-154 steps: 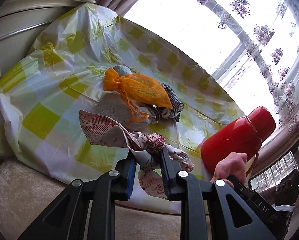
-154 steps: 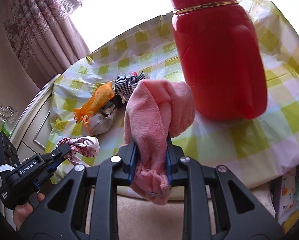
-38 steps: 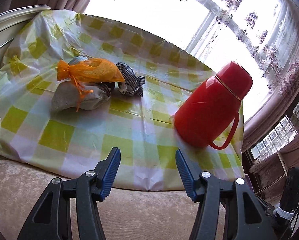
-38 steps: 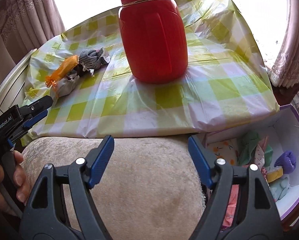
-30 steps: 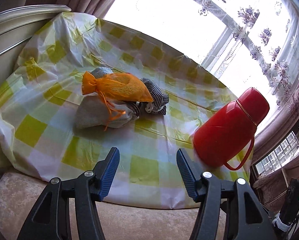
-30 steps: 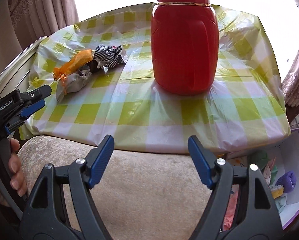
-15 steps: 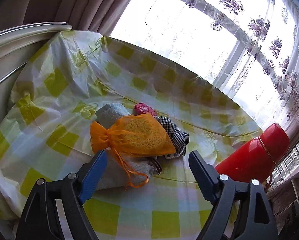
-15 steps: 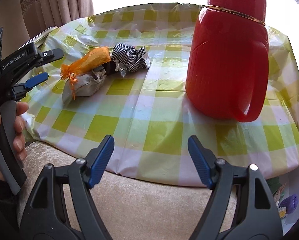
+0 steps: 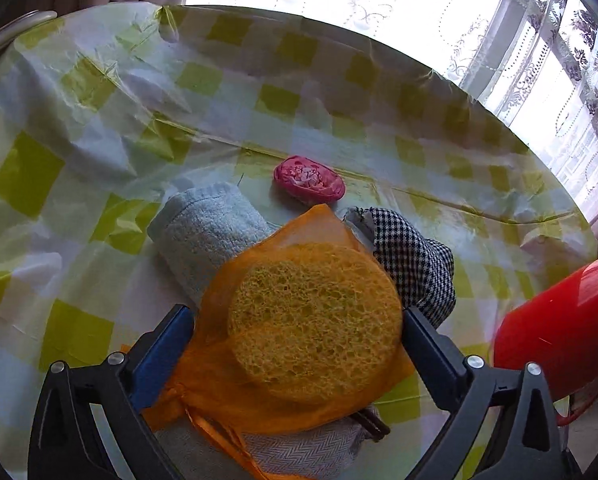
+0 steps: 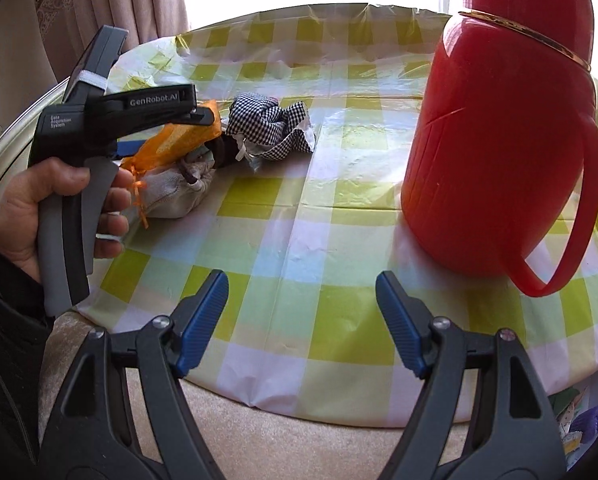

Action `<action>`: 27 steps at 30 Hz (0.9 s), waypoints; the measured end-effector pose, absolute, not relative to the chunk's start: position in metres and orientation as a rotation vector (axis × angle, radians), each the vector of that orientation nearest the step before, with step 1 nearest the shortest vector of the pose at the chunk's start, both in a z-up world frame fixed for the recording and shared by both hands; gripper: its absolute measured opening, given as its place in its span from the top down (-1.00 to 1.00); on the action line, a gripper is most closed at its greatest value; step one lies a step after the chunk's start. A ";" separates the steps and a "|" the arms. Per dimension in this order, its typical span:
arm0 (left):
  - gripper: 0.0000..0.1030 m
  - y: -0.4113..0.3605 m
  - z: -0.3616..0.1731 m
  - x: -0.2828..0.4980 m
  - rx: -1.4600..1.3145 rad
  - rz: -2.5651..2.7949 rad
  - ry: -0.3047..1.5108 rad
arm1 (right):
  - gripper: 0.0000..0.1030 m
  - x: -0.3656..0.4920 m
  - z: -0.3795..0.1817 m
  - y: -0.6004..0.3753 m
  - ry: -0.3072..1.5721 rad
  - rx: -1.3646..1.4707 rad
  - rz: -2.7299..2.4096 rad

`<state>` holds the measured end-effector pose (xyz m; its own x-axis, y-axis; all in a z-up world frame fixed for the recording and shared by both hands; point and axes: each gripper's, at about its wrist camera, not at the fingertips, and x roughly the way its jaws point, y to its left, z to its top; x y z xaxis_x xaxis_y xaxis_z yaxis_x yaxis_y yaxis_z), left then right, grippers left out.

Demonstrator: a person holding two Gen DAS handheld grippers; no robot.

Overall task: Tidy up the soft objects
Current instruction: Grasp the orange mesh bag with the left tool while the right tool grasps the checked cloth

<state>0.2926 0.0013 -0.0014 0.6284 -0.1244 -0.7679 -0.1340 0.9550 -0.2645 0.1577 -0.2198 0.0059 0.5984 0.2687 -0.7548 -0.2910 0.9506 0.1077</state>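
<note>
An orange mesh bag with a yellow sponge [image 9: 311, 320] lies on a pile of soft things on the checked tablecloth [image 9: 99, 128]. My left gripper [image 9: 295, 328] is open, its fingers on either side of the bag. Under and beside the bag lie a light blue towel [image 9: 203, 240], a black-and-white checked cloth [image 9: 411, 256] and a grey herringbone pouch [image 9: 299, 452]. A small pink bundle [image 9: 309, 179] lies behind. My right gripper [image 10: 302, 320] is open and empty above the table's front edge. The right wrist view shows the bag [image 10: 179, 140], checked cloth [image 10: 271, 128] and pouch [image 10: 175, 192].
A tall red thermos jug [image 10: 499, 144] stands on the right of the table; it also shows in the left wrist view [image 9: 559, 328]. A beige cushioned edge [image 10: 299, 440] runs along the front. A box with colourful soft items [image 10: 579, 424] sits low at the right.
My left gripper has moved forward over the table until its open fingers straddle the orange bag. My right gripper has moved forward toward the table, still open and empty.
</note>
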 end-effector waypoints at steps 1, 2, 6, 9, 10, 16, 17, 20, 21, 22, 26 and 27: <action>-0.99 0.003 -0.004 0.292 -0.314 0.002 0.895 | -0.52 0.162 0.007 -0.219 0.862 -0.020 0.320; -0.98 0.004 -0.007 0.293 -0.309 0.010 0.898 | -0.52 0.167 0.008 -0.217 0.853 -0.011 0.314; -0.77 0.002 -0.014 0.293 -0.272 -0.007 0.897 | -0.53 0.185 0.014 -0.210 0.815 0.020 0.297; -0.62 0.002 -0.014 0.288 -0.270 -0.005 0.862 | -0.61 0.201 0.020 -0.205 0.777 0.061 0.277; -0.61 0.003 -0.013 0.286 -0.275 0.001 0.849 | -0.62 0.207 0.022 -0.203 0.767 0.078 0.272; -0.60 0.018 -0.006 0.265 -0.365 0.041 0.745 | -0.70 0.246 0.026 -0.185 0.719 0.154 0.288; -0.60 0.021 -0.005 0.261 -0.377 0.062 0.726 | -0.73 0.252 0.025 -0.181 0.717 0.156 0.293; -0.60 0.032 -0.004 0.252 -0.409 0.147 0.680 | -0.75 0.269 0.019 -0.166 0.727 0.157 0.309; -0.60 0.036 -0.003 0.249 -0.421 0.167 0.667 | -0.75 0.274 0.017 -0.161 0.728 0.153 0.316; -0.60 0.039 -0.003 0.247 -0.428 0.188 0.655 | -0.75 0.278 0.015 -0.157 0.725 0.151 0.322; -0.60 0.050 -0.002 0.239 -0.460 0.238 0.619 | -0.79 0.296 0.005 -0.148 0.734 0.168 0.327; -0.60 0.051 -0.004 0.237 -0.464 0.247 0.614 | -0.79 0.303 0.002 -0.148 0.745 0.177 0.329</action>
<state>0.2374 0.0513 -0.0035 0.7926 0.0864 -0.6035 -0.3560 0.8692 -0.3431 0.3029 -0.1476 0.0020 0.6872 0.3545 -0.6341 -0.2299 0.9341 0.2730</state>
